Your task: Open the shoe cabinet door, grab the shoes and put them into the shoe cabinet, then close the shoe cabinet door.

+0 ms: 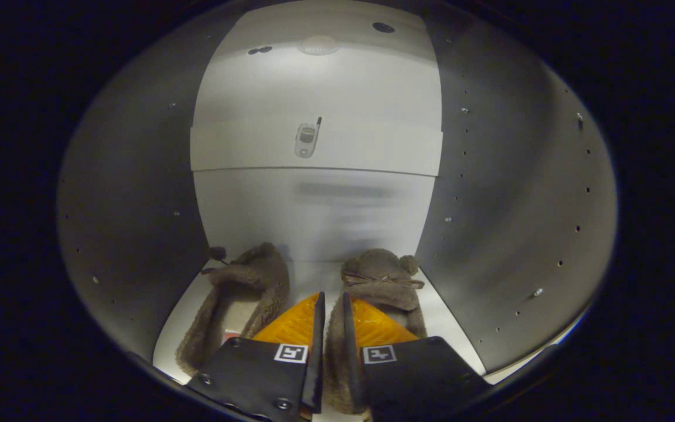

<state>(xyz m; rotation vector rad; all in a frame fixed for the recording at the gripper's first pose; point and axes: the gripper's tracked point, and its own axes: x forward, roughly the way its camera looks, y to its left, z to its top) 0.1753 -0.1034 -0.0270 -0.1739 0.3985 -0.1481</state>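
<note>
I am looking into the white shoe cabinet [314, 211]. Two brown fuzzy slippers lie on its floor, toes toward the back wall. The left slipper [238, 299] rests beside the left side wall, just left of my fingers. The right slipper [381, 281] has a little animal face on its toe. My gripper [331, 305] is nearly closed, and the fuzzy inner rim of the right slipper runs between its two fingers, which press on it from both sides. The heel of that slipper is hidden behind the gripper body.
Grey side walls with rows of peg holes stand close on the left [132, 234] and the right [513, 223]. A white shelf [314, 149] crosses the cabinet above the slippers, with a small phone-shaped item [307, 139] on its front. The cabinet floor [440, 319] shows beside the right slipper.
</note>
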